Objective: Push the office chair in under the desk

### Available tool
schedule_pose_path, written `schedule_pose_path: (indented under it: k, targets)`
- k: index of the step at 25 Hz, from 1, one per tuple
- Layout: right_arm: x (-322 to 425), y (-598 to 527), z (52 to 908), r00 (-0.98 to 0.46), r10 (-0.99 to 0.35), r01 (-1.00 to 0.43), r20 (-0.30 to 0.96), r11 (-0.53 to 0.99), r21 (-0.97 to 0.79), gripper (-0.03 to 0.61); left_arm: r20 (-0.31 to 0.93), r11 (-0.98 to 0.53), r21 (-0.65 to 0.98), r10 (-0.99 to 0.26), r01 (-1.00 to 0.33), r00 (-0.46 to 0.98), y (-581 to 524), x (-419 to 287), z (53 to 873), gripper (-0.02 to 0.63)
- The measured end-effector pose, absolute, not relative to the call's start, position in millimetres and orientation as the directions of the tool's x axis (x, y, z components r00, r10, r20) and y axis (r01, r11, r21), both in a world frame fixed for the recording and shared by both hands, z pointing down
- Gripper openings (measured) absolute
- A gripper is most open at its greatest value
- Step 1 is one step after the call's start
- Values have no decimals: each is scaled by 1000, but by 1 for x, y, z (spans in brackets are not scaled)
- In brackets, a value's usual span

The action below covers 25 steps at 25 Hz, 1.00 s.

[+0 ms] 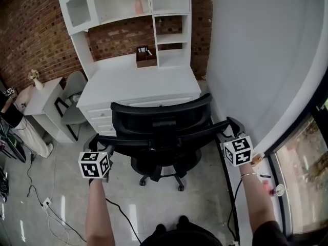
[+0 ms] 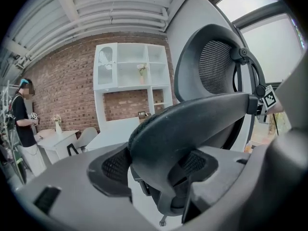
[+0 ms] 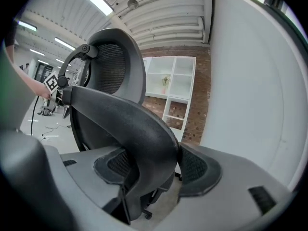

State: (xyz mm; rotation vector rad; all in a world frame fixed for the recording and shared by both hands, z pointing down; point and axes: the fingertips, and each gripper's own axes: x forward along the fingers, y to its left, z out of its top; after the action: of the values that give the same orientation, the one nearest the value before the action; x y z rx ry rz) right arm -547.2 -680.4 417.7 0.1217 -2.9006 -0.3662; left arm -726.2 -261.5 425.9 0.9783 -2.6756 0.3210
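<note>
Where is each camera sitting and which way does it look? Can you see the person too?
Head view: on the person's head, looking steeply down at the office chair and white desk; forearms, left gripper and right gripper show.
Left gripper view: rides the left gripper, looking along its jaws, closed on the left armrest, toward the desk; its own jaws show.
Right gripper view: rides the right gripper, jaws closed on the right armrest, facing the brick wall.
Shared: both gripper views show the backrest and white shelves.

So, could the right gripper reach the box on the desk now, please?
Probably not: the right gripper is clamped on an armrest, and the chair stands between it and the box.
</note>
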Motion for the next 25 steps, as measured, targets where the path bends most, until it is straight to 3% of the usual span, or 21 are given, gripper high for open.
schedule_pose_path:
  k: [9, 17, 21, 25]
  targets:
    - [-537, -681, 416, -965, -74, -26, 251, 982, 189, 256, 326, 733, -110, -611, -671, -721, -256, -716, 422, 287]
    - [-520, -691, 412, -978, -76, -61, 195, 995, 81, 252, 270, 790, -34, -583, -613, -766, -249, -686, 427, 284]
    - [-495, -661, 410, -984, -85, -78, 159, 996, 49, 189, 251, 795, -15, -584, -606, -772, -243, -652, 432, 243]
    - [-474, -631, 416, -986, -71, -71, 151, 997, 6, 103, 225, 777, -4, -612, -629, -758, -257, -624, 431, 136]
